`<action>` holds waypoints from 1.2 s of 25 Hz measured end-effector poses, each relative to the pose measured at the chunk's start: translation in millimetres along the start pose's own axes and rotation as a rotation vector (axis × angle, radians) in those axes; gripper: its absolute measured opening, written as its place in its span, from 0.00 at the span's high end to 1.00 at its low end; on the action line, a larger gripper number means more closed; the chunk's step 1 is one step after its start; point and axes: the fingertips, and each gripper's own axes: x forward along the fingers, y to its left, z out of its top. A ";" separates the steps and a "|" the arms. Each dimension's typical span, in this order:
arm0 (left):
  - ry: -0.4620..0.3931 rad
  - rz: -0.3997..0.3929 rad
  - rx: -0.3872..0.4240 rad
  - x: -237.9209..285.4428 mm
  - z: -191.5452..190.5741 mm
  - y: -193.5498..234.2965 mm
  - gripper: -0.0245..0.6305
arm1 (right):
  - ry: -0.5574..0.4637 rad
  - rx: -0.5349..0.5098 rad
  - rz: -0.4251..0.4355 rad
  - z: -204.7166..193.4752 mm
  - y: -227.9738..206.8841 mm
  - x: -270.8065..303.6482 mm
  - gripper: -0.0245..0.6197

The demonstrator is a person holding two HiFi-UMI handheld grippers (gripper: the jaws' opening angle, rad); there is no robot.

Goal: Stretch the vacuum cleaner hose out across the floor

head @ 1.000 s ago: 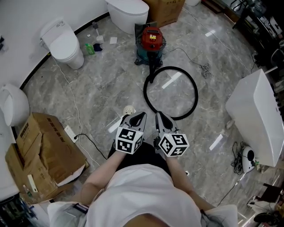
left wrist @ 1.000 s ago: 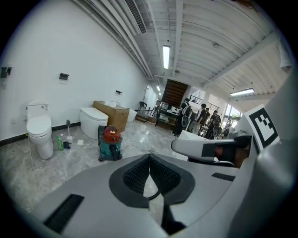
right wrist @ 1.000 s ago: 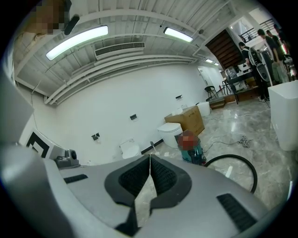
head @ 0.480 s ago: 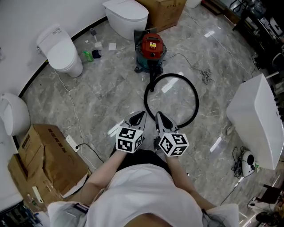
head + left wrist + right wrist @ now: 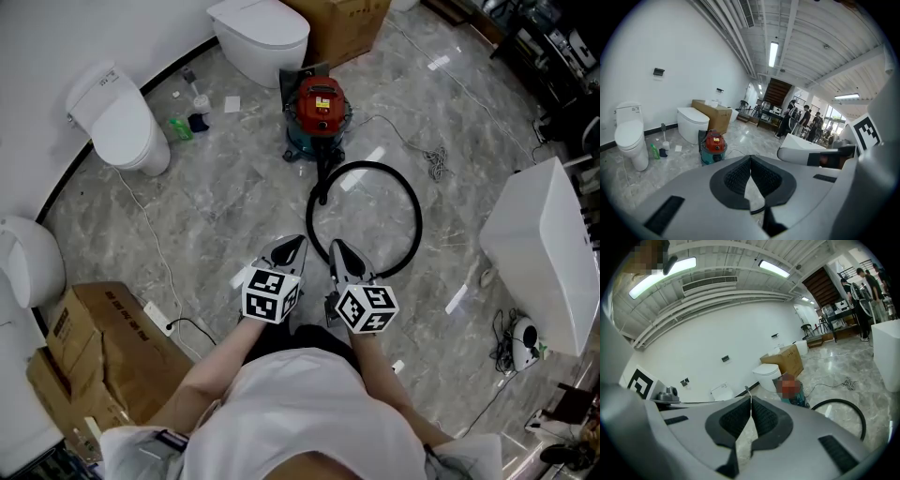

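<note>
Just ahead of both fingers (image 5: 736,177), black smooth hose (image 5: 418,220) lies in a round loop on glossy grey marble floor (image 5: 234,187), one end by red drum-shaped vac (image 5: 319,101). L gripper (image 5: 292,246) & R gripper (image 5: 337,249) side by side, tilted fwd-down, ribbed fingers closed, nothing between.

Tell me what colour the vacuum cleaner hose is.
Black. The hose lies curled in a loop, and the head view shows it best.
</note>
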 end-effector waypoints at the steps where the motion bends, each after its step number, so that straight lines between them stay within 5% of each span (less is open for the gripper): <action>1: 0.001 -0.004 0.002 3.9 5.0 6.4 0.95 | -0.002 0.002 -0.002 2.4 0.6 7.7 0.94; 18: -0.005 -0.029 0.030 55.9 70.7 113.5 0.95 | -0.025 -0.002 0.029 39.2 18.9 136.5 0.94; 30: 0.022 -0.038 0.004 89.1 69.6 125.7 0.95 | 0.023 -0.025 0.032 43.1 -5.8 156.1 0.94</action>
